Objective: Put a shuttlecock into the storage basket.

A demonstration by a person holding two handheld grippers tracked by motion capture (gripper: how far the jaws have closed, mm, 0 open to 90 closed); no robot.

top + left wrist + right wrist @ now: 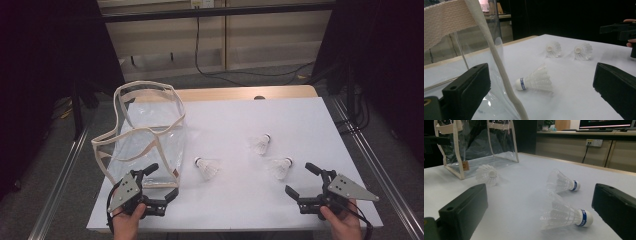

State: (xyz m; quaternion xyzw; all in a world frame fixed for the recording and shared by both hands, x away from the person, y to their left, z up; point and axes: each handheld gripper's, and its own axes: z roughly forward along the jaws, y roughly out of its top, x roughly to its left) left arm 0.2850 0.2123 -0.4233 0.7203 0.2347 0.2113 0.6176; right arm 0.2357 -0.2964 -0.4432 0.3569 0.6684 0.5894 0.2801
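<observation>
A white table [240,120] carries a clear plastic bag [145,135] with cream fabric trim and handles, and three white shuttlecocks. The bag stands at the left part of the table, mouth upward, with its handles drooping over the rim.

The left gripper [161,182] is held in the person's left hand [127,222] at the near left edge of the table. Its jaws are spread wide with nothing clamped between them. One jaw tip lies over the bag's near bottom corner. In the left gripper view, a cream bag strap [499,65] runs down between the two jaws without being pinched, and the bag's clear wall stands just beside the left jaw.

The right gripper [301,179] is held in the person's right hand [342,225] at the near right edge. Its jaws are also spread apart and hold nothing.

The nearest shuttlecock [207,166] lies on its side just right of the bag, between the two grippers and apart from both. The second shuttlecock [280,167] lies on its side near the right gripper's upper jaw, not touching it. The third shuttlecock [260,144] lies a little farther back, close to the second. In the right gripper view, the second shuttlecock [565,214] lies between the jaws' lines, with its blue-banded cork toward the right jaw.
</observation>
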